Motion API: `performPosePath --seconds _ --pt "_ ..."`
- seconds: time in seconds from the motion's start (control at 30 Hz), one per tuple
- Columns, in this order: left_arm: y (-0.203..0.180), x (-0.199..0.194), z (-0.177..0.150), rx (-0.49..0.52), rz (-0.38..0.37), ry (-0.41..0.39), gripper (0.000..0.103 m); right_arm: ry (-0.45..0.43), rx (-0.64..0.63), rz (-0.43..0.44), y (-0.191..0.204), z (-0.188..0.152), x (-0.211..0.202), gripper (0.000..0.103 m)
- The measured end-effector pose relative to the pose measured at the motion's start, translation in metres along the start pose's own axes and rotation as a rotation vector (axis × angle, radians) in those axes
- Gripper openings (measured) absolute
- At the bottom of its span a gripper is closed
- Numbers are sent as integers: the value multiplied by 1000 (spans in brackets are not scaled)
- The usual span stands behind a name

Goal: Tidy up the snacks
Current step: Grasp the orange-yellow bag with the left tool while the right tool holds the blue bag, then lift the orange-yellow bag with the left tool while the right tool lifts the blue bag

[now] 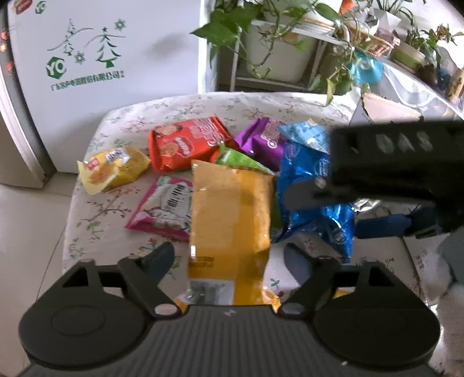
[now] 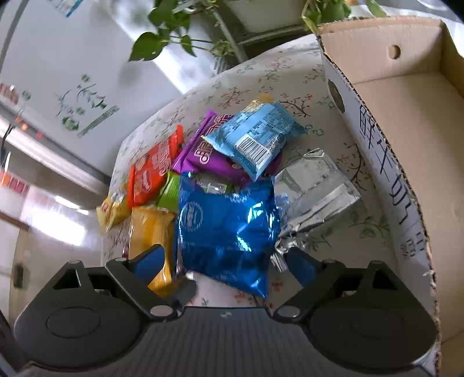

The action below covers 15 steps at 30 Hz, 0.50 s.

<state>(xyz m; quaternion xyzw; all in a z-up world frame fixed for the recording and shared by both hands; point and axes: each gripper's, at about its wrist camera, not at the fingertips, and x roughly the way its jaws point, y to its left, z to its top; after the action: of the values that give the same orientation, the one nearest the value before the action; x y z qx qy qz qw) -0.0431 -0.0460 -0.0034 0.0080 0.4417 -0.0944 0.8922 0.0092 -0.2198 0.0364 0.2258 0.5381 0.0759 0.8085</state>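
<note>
Left gripper point(image 1: 229, 258) jaws apart astride the long orange-yellow foil packet point(image 1: 230, 220), right gripper point(image 2: 224, 261) jaws apart astride the crinkly dark-blue foil bag point(image 2: 227, 232) on the floral tablecloth point(image 2: 261, 78): pinch low, lift clear toward the open cardboard box point(image 2: 406, 95).

Home room, fridge point(image 1: 87, 72), houseplants point(image 1: 232, 26), floral tablecloth point(image 1: 116, 208), tiled floor point(image 1: 26, 232)

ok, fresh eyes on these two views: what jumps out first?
The bright pile of snack packs in the middle of the floral table: a shiny blue bag nearest the open right gripper, a long orange pack between the fingers of the open left gripper. Next, the open cardboard box at the table's right side, with nothing visible inside it.
</note>
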Motion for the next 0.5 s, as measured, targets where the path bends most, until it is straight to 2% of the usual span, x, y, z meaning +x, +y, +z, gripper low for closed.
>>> performPosePath --seconds 0.1,0.13,0.2,0.33,0.4,0.43,0.5 --pt "-1 12 -2 -20 0 28 86 -6 -3 -65 4 1 6 92" --pt "-1 13 -3 -14 6 13 88 -5 -11 -76 5 0 9 91" --pt "-5 15 -3 9 18 11 91 5 -27 -100 7 -2 12 79" --pt "-6 14 -4 18 14 17 93 2 -43 -107 6 -4 11 72" --pt "-4 10 -5 -3 40 11 75 1 -38 -104 4 -4 9 68" --pt "-1 8 -4 -13 39 12 73 4 -32 -99 3 -4 8 67" --pt "4 4 -4 -46 14 16 60 9 -30 -92 2 -5 5 66"
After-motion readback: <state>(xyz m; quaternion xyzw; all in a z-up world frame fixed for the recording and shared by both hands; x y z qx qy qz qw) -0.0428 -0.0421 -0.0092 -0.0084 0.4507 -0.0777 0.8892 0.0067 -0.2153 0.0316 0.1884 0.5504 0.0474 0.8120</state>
